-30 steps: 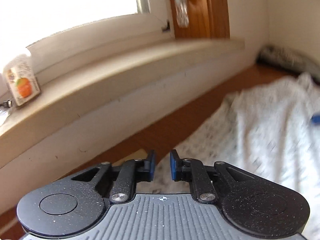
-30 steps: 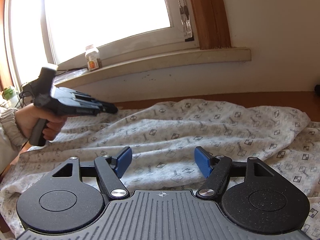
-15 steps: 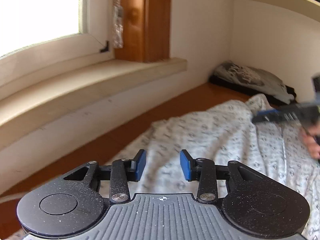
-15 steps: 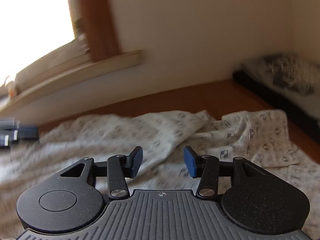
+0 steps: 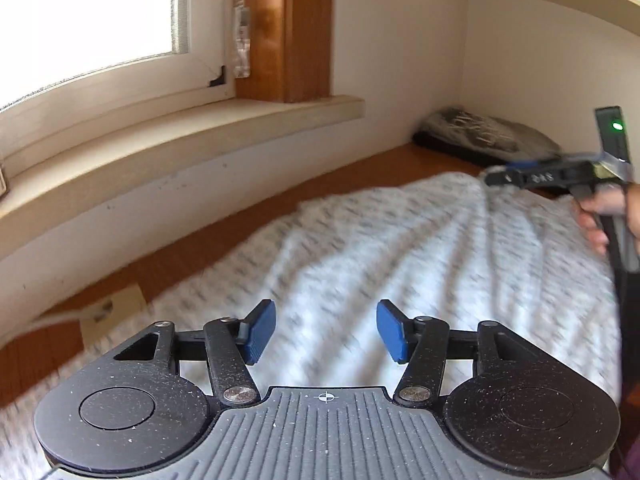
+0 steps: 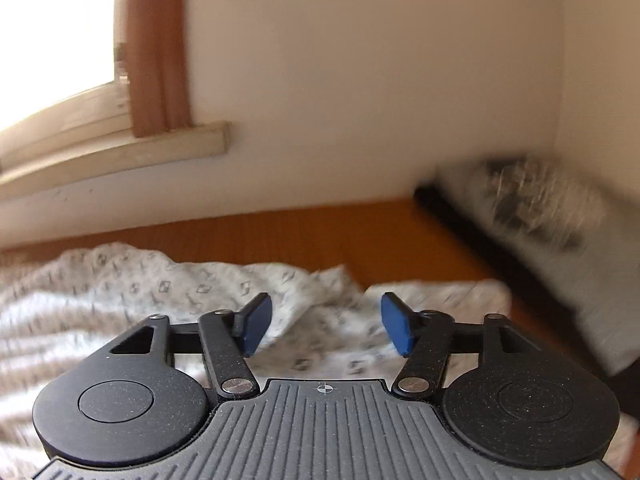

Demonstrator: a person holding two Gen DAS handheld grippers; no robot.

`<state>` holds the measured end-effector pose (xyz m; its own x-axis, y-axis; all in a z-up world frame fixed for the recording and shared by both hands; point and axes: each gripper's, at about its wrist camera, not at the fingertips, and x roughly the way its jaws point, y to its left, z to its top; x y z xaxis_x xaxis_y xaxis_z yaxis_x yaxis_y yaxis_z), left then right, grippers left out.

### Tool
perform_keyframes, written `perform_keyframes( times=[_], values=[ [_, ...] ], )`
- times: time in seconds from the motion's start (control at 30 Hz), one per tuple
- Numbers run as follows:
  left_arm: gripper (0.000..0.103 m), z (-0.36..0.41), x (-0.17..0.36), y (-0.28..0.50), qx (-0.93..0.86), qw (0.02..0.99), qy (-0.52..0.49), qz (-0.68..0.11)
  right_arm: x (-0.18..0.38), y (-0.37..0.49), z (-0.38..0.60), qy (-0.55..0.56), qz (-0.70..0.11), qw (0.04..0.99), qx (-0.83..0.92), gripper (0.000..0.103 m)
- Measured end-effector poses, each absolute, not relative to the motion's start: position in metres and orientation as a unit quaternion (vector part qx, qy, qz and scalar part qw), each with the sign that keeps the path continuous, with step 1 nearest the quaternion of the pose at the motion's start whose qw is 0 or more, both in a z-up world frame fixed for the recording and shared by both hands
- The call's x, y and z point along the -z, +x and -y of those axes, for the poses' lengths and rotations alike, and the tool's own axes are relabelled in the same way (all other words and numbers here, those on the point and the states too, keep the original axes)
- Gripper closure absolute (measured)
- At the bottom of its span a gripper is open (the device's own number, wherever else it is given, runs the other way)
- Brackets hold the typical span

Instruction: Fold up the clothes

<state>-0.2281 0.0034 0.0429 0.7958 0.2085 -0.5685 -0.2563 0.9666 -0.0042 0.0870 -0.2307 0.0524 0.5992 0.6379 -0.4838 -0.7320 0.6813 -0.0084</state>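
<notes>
A white garment with small grey printed squares (image 5: pixel 400 248) lies spread and rumpled over the wooden table (image 5: pixel 320 196). My left gripper (image 5: pixel 326 332) hovers above its near part, jaws opening, nothing between the blue pads. In the right wrist view the same garment (image 6: pixel 200 292) shows a loose corner at the right. My right gripper (image 6: pixel 326 328) hangs over that corner, jaws opening and holding nothing. The right gripper (image 5: pixel 520 178) also shows at the far right of the left wrist view, held by a hand (image 5: pixel 612 208).
A folded grey and black cloth pile (image 5: pixel 484 136) lies in the far right corner (image 6: pixel 540 208). A window sill (image 5: pixel 180 140) and wall run along the table's back edge. A small beige tag (image 5: pixel 116 308) lies on the wood at left.
Both grippers swung to the right, away from the window. The left jaws spread step by step. The right jaws narrowed, then widened again.
</notes>
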Motion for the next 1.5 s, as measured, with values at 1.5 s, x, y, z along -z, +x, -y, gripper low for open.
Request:
perform_keyframes(
  times=[1.5],
  values=[
    [0.032, -0.108, -0.036, -0.157, -0.224, 0.911, -0.004, -0.346, -0.016, 0.242, 0.101, -0.14, -0.278, 0.842, -0.441, 0.037]
  ],
)
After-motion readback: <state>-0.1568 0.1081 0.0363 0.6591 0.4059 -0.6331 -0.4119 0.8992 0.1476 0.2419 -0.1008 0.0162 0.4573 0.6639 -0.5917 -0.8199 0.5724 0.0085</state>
